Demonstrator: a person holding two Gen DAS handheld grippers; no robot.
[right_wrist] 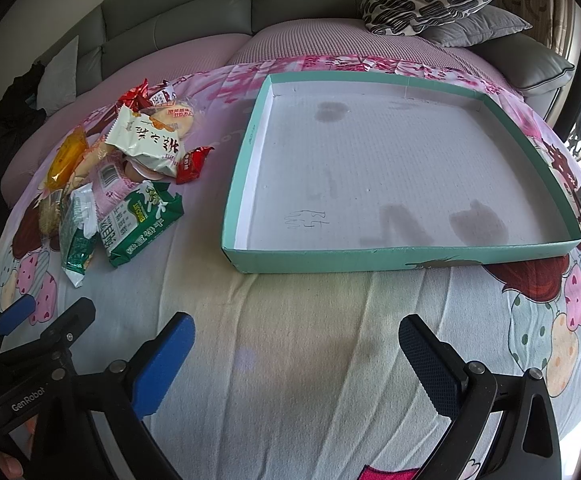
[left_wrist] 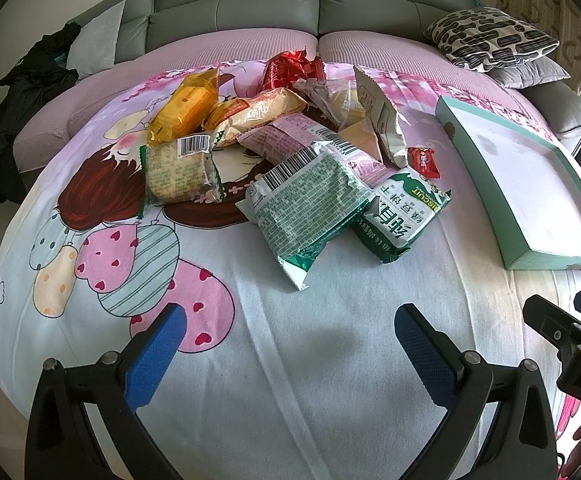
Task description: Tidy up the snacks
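While nothing is packed yet, the box (right_wrist: 402,168) lies empty ahead of the right gripper (right_wrist: 296,360), snacks (left_wrist: 290,152) heaped ahead of the left gripper (left_wrist: 290,344) — both jaws spread, holding nothing; next, pinch the nearest packet.

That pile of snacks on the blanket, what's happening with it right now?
A person holds a two-finger gripper in each hand over a cartoon-print blanket. The snack pile lies loose on the blanket, untouched, with a green biscuit pack at its near edge. The teal box lid beside it is empty. The left gripper and right gripper both hover open with nothing between their fingers, so no snack has gone into the lid yet.
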